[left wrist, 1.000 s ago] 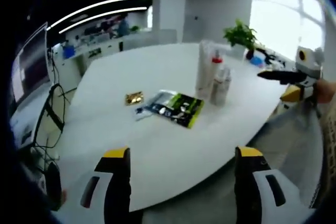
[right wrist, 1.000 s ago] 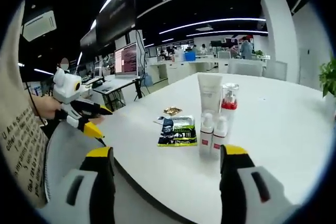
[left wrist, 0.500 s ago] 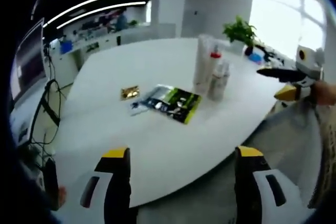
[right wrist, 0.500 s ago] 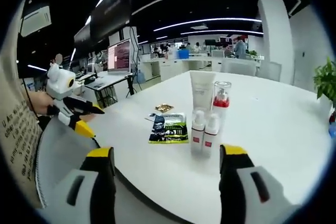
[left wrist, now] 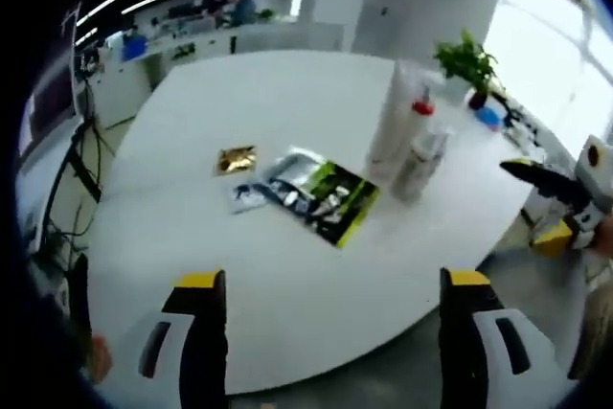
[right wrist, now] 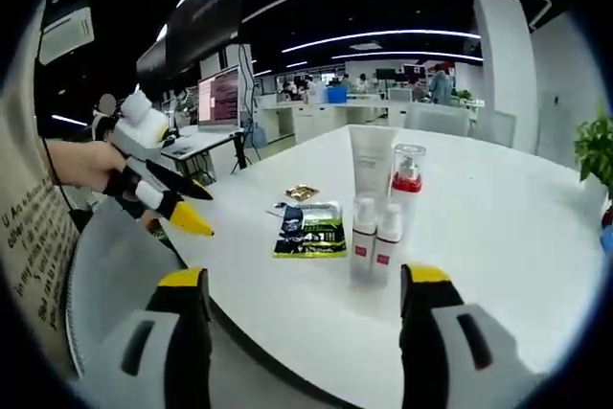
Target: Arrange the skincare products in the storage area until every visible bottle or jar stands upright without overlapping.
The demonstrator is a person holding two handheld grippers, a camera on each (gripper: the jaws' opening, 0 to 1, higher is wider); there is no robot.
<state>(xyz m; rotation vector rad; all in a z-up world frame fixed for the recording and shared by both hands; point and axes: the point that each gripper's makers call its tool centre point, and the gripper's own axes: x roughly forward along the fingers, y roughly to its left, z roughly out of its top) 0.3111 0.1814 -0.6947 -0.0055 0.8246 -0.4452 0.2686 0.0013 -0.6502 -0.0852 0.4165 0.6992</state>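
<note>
On the white table (right wrist: 498,237) a group of skincare products stands upright: a tall white tube (right wrist: 370,166), a clear pump bottle with a red collar (right wrist: 406,175) and two small white bottles (right wrist: 375,240). The same group (left wrist: 410,136) appears right of centre in the left gripper view. A black-and-green sachet (left wrist: 324,194) lies flat beside them, with a small gold packet (left wrist: 236,158) and a dark sachet (left wrist: 249,196). My left gripper (left wrist: 330,304) is open over the near table edge. My right gripper (right wrist: 305,296) is open, short of the small bottles. The left gripper (right wrist: 158,189) also shows at the left of the right gripper view.
A potted plant (left wrist: 466,60) and a blue object (left wrist: 488,116) sit at the far side of the table. Desks with monitors (right wrist: 218,101) and people fill the office behind. A sleeve (right wrist: 38,237) crosses the left of the right gripper view.
The left gripper has advanced over the table, bringing the sachets closer in its view. In the right gripper view it has swung in toward the table edge. The products have not moved.
</note>
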